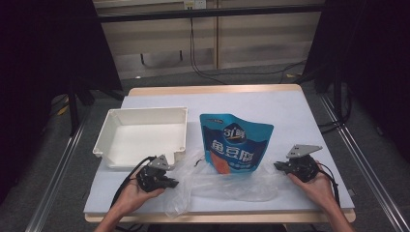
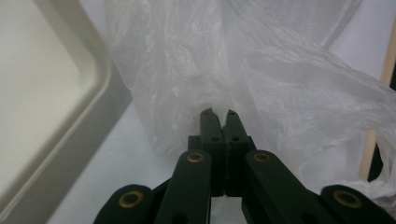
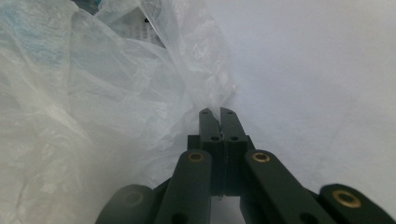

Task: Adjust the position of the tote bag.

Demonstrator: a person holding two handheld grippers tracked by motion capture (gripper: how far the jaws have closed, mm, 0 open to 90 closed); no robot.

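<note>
Lying crumpled on the blue-grey table (image 1: 290,104), in front of the blue snack pouch (image 1: 235,143) and right of the white tray (image 1: 140,112): a clear plastic bag (image 1: 220,181). Left gripper (image 1: 170,183) closed, tips at the bag's left edge, film pinched or not impossible to tell. Right gripper (image 1: 279,166) likewise closed at the bag's right edge.

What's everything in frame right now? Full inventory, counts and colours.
snack pouch: 1, blue with an orange patch, mid-table, lower end over the plastic bag
plastic bag: 1, clear, crumpled, near edge of the table between the two grippers
tray: 1, white, left of the pouch
table: 1, pale blue-grey top with a wooden edge
cables: several, black, on the floor behind the table
left gripper: 1, black, jaws shut, tips at the bag's left end
right gripper: 1, black, jaws shut, tips at the bag's right end
hands: 2, one on each gripper
</note>
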